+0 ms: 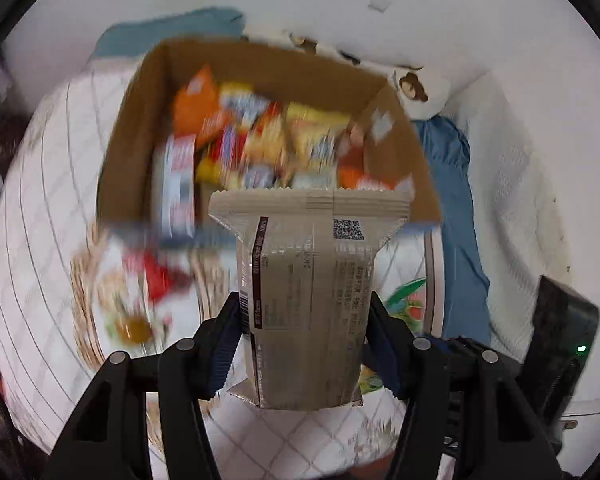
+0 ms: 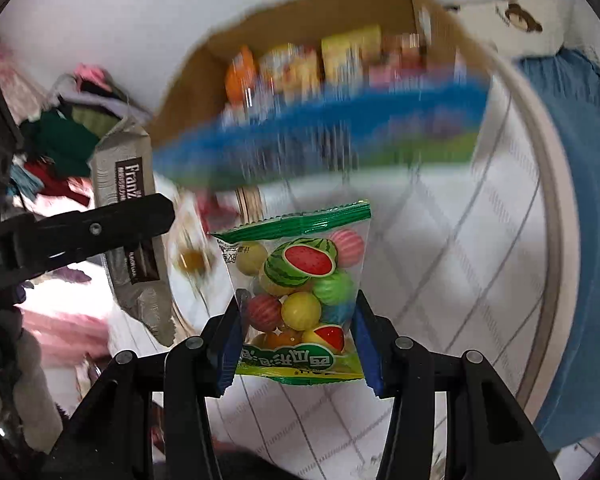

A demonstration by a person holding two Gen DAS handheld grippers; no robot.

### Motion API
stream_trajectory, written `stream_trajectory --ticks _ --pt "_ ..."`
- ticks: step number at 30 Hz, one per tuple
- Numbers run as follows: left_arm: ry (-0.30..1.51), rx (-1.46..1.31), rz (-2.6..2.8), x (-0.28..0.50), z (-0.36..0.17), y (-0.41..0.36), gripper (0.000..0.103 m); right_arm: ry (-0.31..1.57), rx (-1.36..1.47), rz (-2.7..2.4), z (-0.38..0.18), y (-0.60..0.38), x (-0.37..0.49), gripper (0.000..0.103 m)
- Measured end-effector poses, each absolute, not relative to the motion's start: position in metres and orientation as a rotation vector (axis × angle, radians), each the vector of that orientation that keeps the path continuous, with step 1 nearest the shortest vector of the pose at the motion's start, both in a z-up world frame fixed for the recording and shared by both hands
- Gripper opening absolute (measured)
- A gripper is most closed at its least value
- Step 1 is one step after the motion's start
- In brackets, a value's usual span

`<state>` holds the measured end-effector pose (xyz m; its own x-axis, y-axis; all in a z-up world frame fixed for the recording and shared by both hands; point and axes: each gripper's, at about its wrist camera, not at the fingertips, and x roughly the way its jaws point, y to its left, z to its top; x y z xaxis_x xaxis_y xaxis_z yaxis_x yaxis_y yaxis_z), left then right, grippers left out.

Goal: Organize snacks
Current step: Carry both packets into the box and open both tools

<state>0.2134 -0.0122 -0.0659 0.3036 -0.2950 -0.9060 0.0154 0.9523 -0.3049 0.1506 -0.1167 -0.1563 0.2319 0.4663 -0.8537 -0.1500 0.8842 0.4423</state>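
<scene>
Beige foil wraps the biscuit packet (image 1: 306, 300) pinched between the fingers of the left gripper (image 1: 302, 340), and it hangs in the air on the near side of the cardboard box (image 1: 140, 92), its crimped far end level with the box's near rim; its long axis runs straight out along the fingers, pointing toward the box, printed back face up. The right gripper (image 2: 296, 340) is clamped on a clear candy bag (image 2: 300, 280) of coloured balls, also short of the box and a little lower than its blue-printed near wall, with the green sealed edge leading and the bag's length in line with the fingers. The box sits on a white quilted bed (image 1: 40, 240) and already holds a jumble of bright snack packs (image 1: 260, 136), blurred here. The step in hand looks like carrying both items to the box; the next move likely calls for lifting each over the near wall, finding a gap among the packs, and only then letting the fingers spread
</scene>
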Motion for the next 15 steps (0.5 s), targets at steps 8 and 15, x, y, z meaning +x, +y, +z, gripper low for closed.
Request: stream_trajectory --ticks 8,15 --pt "1.314 -0.178 -0.149 0.343 -0.075 -0.006 0.057 1.143 0.216 0.376 -0.105 -0.136 0.265 0.052" --pt "1.456 -0.14 -0.069 0.411 -0.13 0.006 0.057 1.235 0.151 0.319 -0.132 -0.13 0.387 0.052"
